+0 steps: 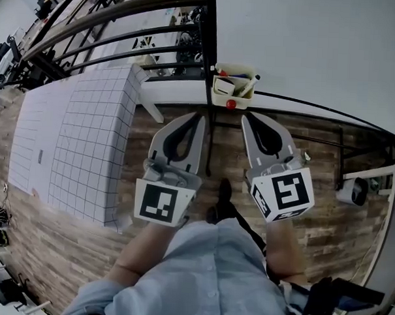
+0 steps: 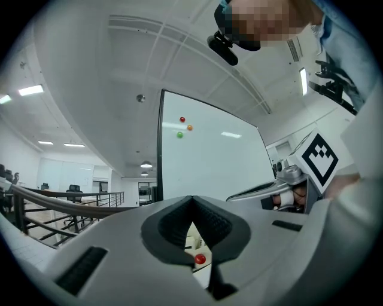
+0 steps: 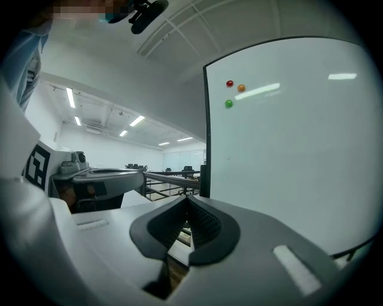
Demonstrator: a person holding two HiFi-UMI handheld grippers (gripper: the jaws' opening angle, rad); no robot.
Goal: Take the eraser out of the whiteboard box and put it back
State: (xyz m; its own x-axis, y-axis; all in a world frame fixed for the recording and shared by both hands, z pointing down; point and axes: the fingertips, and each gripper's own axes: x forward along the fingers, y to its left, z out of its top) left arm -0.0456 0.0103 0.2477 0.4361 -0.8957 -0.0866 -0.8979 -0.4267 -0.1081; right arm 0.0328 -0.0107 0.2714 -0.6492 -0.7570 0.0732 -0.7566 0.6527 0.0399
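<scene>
The left gripper [image 1: 200,118] and the right gripper [image 1: 246,116] are showing smooth matt grey plastic shells, with black ribbed, rubbery-looking pads [image 2: 173,226] lining the jaws. Ahead of them the whiteboard [image 3: 287,155] is gleaming glossy, mirroring ceiling lights. The box [image 1: 234,90] just ahead of the tips is looking like pale plastic. Beneath them the floor [image 1: 325,231] is showing matt wood-grain planks. Behind them a light blue cloth shirt [image 1: 205,278] is creasing softly.

Gridded panel [image 1: 87,149] on wooden floor [image 1: 43,245]

The right gripper [image 3: 187,202] has its jaws together with nothing in them. A whiteboard [image 3: 293,161] stands ahead, with three coloured dots [image 3: 241,88] near its top.
</scene>
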